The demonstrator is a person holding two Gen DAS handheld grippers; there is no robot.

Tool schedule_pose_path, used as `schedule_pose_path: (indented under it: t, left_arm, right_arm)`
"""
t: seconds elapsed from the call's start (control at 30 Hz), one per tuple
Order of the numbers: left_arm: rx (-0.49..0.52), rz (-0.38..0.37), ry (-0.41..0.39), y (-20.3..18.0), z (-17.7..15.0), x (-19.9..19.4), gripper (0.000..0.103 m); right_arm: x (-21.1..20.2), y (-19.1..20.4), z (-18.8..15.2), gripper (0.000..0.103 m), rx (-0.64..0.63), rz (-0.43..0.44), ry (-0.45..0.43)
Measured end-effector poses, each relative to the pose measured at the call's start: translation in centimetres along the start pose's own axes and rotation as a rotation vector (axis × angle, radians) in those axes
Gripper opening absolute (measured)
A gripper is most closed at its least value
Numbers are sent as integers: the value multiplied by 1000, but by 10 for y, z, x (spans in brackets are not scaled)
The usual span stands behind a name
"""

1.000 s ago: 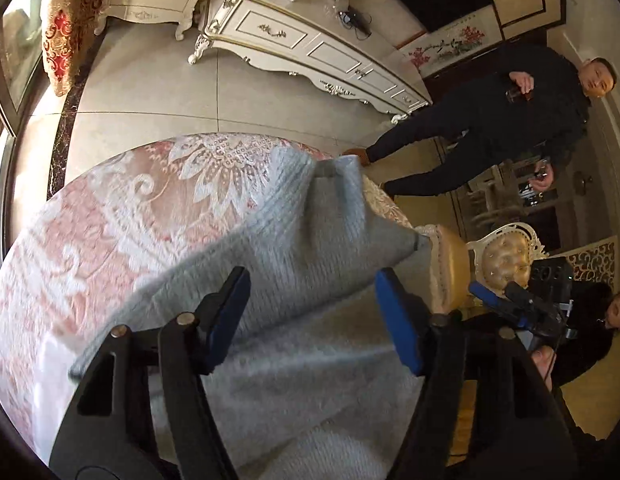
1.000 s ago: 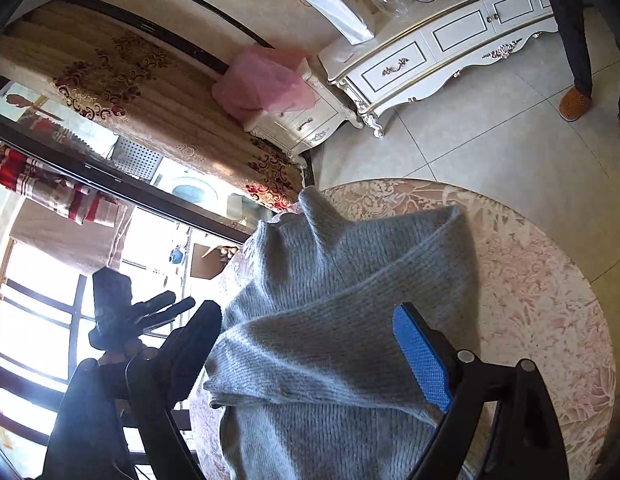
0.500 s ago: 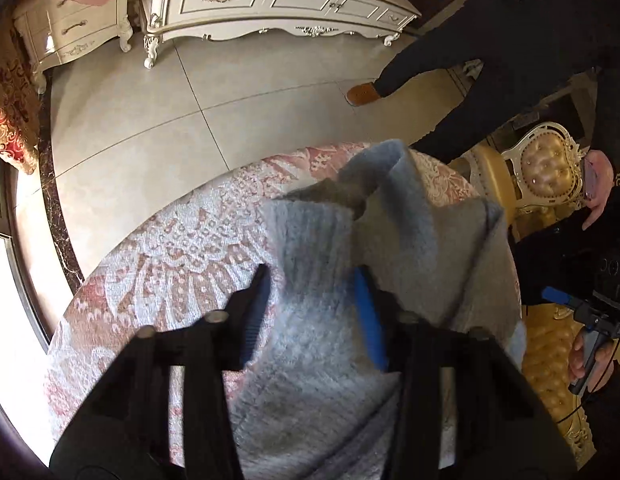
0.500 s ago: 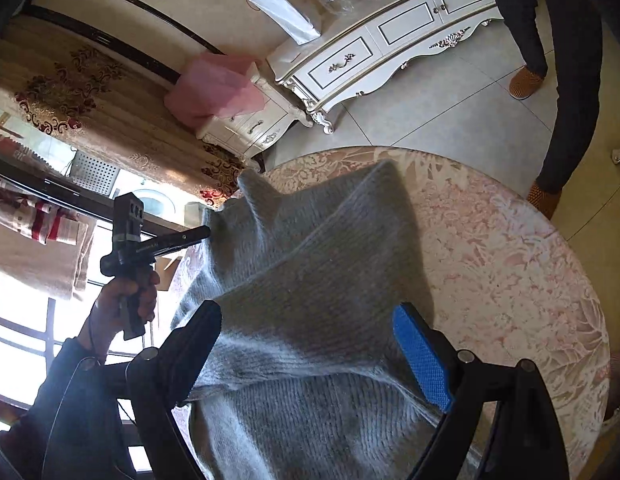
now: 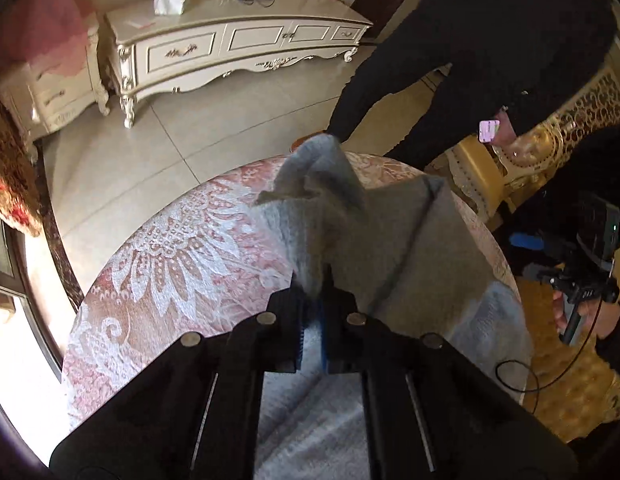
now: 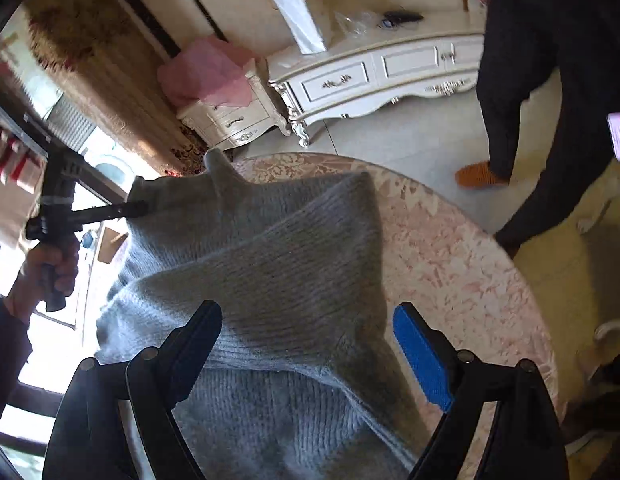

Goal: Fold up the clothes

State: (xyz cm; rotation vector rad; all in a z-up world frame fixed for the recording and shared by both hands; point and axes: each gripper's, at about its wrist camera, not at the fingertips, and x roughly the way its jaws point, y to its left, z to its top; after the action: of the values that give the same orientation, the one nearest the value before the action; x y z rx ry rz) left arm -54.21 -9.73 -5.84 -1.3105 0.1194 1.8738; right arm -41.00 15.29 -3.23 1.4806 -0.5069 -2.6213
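A grey knit sweater [image 5: 389, 240] lies crumpled on a round table under a pink-and-white lace cloth [image 5: 170, 264]. My left gripper [image 5: 313, 292] has a raised fold of the sweater pinched between its pads, its jaws closing tight on the knit. From the right wrist view the same sweater [image 6: 270, 240] spreads toward the table's far left edge, where the left gripper [image 6: 110, 210] grips it. My right gripper [image 6: 308, 316] hovers over the near part of the sweater, jaws wide open, nothing pressed between its fingers. Its blue pad [image 5: 529, 240] shows at the right in the left wrist view.
A white carved sideboard [image 5: 238, 48] and a small chest under a pink cloth [image 5: 50, 60] stand across the tiled floor. A person in black [image 5: 489, 60] stands close to the table's far edge, beside a gold padded chair [image 5: 509, 160]. A window and curtain [image 6: 90, 60] lie to the left.
My left gripper went from open over the sweater to shut on a fold, rolling and lifting it. The right gripper stayed open and shifted a little over the sweater.
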Motion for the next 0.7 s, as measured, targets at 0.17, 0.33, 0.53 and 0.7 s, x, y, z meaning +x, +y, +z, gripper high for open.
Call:
schedule_pose_path:
  t: [0.17, 0.33, 0.53, 0.7]
  left_arm:
    - [337, 168, -23, -92, -47, -21, 7]
    - [915, 578, -69, -179, -124, 2, 7]
    - [1528, 943, -78, -184, -220, 74, 12]
    - [1690, 1030, -38, -164, -239, 96, 12]
  right_arm:
    - [1, 18, 5, 89, -110, 266, -2]
    - [-1, 0, 1, 89, -72, 307, 44]
    - [-10, -20, -12, 89, -48, 249, 33]
    - [-6, -7, 21, 89, -7, 284, -18]
